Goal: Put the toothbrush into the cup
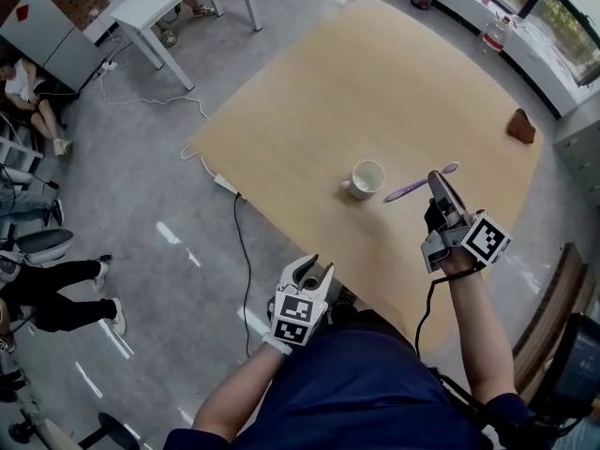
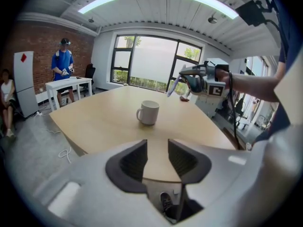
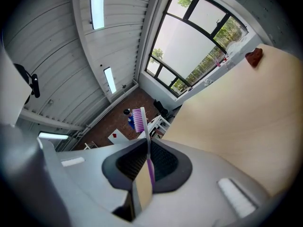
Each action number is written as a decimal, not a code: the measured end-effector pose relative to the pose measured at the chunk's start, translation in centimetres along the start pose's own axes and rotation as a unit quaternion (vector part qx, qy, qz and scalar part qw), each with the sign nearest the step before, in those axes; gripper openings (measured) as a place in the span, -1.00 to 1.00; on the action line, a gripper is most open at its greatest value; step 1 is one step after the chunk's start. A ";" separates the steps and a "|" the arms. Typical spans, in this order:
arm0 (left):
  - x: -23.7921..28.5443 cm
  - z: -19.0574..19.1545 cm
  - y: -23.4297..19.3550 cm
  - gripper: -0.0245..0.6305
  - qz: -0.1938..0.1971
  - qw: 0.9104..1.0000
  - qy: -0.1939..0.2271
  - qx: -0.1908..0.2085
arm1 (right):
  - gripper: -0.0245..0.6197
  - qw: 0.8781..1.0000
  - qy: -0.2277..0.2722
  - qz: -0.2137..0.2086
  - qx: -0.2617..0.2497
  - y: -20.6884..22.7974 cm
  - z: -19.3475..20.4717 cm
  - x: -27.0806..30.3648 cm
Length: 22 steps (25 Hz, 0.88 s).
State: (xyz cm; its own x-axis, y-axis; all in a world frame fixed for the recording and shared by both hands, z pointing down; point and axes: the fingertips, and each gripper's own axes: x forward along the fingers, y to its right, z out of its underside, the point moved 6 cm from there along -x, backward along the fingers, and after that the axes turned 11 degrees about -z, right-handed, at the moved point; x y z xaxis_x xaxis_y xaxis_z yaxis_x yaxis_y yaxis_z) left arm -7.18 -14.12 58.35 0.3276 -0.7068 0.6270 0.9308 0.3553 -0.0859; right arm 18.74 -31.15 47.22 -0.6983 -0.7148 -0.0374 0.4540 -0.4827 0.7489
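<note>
A white mug point(image 1: 367, 178) stands upright near the middle of the wooden table point(image 1: 319, 92); the left gripper view shows the mug point(image 2: 149, 112) with its handle to the left. My right gripper point(image 1: 435, 182) is shut on a purple toothbrush point(image 1: 411, 189), held in the air just right of the mug. In the right gripper view the toothbrush point(image 3: 139, 120) sticks up from the shut jaws point(image 3: 147, 148), bristles on top. The left gripper point(image 1: 313, 269) stands open and empty off the table's near edge, its pads point(image 2: 134, 161) apart.
A small brown object point(image 1: 521, 126) lies near the table's far right corner. A black cable point(image 1: 240, 251) runs across the floor beside the near left edge. A white desk point(image 1: 159, 7) and seated people point(image 1: 37, 279) are at the left.
</note>
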 end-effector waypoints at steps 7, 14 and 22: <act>0.1 0.1 -1.8 -0.50 -0.005 1.000 -0.012 -0.012 | -0.83 0.999 -0.011 0.027 -0.017 0.8 -1.3 3.6; 0.4 0.9 -1.9 -0.50 -0.005 0.999 -0.027 -0.016 | -0.83 0.999 -0.021 0.028 -0.022 2.2 -0.6 5.8; 0.8 0.7 -1.8 -0.50 -0.010 0.999 -0.033 -0.019 | -0.82 0.998 -0.044 0.052 -0.017 4.5 0.4 6.4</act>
State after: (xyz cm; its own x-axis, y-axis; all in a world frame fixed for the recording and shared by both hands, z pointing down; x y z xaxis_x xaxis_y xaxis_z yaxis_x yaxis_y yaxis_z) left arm -8.74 -14.93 59.52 0.2982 -0.6710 0.6789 0.9430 0.3174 -0.1005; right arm 16.08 -37.73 50.65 -0.6920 -0.7152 0.0979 0.5431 -0.4265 0.7232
